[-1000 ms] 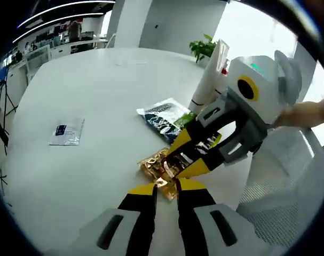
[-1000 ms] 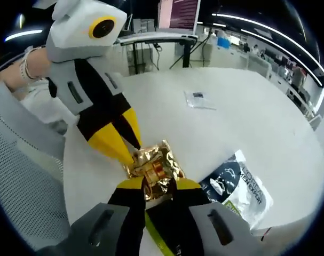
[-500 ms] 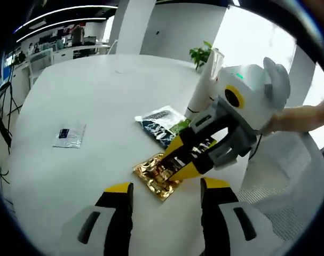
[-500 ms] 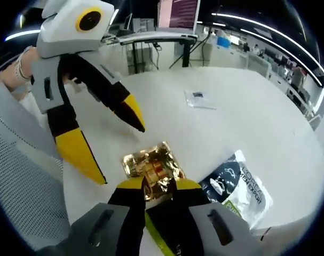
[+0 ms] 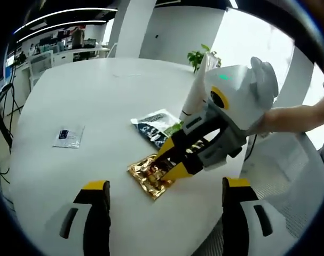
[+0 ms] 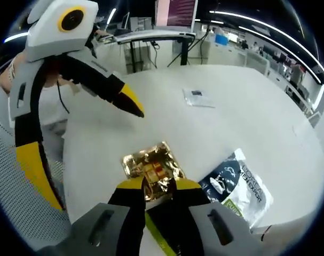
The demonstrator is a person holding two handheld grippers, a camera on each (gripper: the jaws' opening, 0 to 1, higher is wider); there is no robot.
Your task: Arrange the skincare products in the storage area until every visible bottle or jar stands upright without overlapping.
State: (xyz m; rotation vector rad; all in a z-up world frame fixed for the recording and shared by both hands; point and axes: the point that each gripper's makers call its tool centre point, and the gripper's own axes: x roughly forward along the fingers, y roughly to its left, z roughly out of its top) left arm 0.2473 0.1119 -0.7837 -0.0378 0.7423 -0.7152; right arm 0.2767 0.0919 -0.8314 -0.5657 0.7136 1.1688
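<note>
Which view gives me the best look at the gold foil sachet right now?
The right gripper view: the gold foil sachet lies close and nearly whole, its near edge pinched in the right tongs. In the left gripper view the sachet is smaller, and the right tongs cover its far side.

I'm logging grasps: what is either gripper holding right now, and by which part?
The right gripper is shut on the gold foil sachet, pinching its near edge against the white table. The left gripper is open, holding nothing.
</note>
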